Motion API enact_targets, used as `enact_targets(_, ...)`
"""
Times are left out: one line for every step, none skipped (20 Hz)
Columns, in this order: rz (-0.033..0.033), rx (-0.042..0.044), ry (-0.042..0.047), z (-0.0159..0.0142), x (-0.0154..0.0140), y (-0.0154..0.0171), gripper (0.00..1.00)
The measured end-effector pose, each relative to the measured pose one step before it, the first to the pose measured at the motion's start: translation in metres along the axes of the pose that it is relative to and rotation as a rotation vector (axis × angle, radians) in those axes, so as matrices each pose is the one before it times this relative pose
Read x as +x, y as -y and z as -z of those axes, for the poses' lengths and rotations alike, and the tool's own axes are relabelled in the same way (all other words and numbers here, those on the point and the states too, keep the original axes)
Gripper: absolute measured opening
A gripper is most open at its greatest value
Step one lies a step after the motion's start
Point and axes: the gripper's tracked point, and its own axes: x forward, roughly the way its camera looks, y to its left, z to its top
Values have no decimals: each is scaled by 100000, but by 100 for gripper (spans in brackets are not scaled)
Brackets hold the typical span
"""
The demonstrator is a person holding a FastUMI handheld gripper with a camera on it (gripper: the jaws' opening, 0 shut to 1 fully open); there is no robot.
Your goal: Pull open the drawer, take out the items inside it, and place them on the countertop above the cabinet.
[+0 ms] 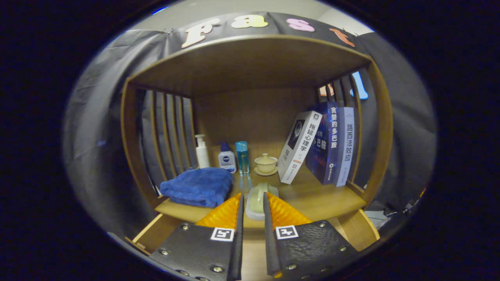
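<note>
My gripper (pixel 253 197) is shut on a pale green ceramic piece (pixel 256 203) with a whitish base, held between the two fingers. The piece sits at the front edge of the wooden countertop (pixel 320 201); whether it rests on the wood or hangs just above it is unclear. Below the countertop the drawer stands pulled out, with its left wall (pixel 150 234) and right wall (pixel 361 230) showing on either side of the fingers. The fingers hide the drawer's inside.
On the countertop lie a folded blue towel (pixel 197 187), a white pump bottle (pixel 202 152), a small lotion bottle (pixel 227 158), a blue glass bottle (pixel 242 158) and a lidded cup on a saucer (pixel 266 164). Three books (pixel 330 142) lean at the right. Slatted sides and a shelf top enclose the space.
</note>
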Motion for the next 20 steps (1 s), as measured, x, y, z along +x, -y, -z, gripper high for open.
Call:
enact_targets(-438, -353, 1158, 541, -1706, -158, 25)
enact_targets(-945, -32, 878, 922, -1727, -256, 26)
enact_targets(-1309, 322, 1247, 1008, -1650, -386, 27)
enact_targets(-1285, 165, 885, 1081, -1547, -342, 27)
enact_targets(-380, 186, 153, 1375, -1298, -209, 27)
enact_targets(-389, 716, 338, 1460, -1630, -374, 27)
enact_targets(-137, 1563, 151, 1214, -1023, -130, 27)
enact_targets(588, 1322, 507, 1204, -720, 139, 27)
enact_targets(1577, 558, 400, 896, -630, 347, 28)
enact_targets(1385, -113, 69, 839, -502, 325, 28)
enact_targets(1376, -466, -226, 746, -458, 337, 30)
enact_targets(428, 187, -188, 774, -276, 78, 30)
enact_targets(-253, 561, -450, 755, -277, 203, 43)
enact_targets(823, 485, -665, 720, -269, 251, 56)
enact_targets(1228, 206, -749, 747, -271, 279, 69)
enact_targets(-257, 249, -759, 514, -92, -17, 81)
enact_targets(440, 251, -729, 573, 89, 76, 94)
enact_targets(-459, 427, -421, 431, 61, -193, 97)
enact_targets(259, -205, -699, 421, 5, -2, 99)
enact_targets(492, -565, -603, 488, 74, 186, 99)
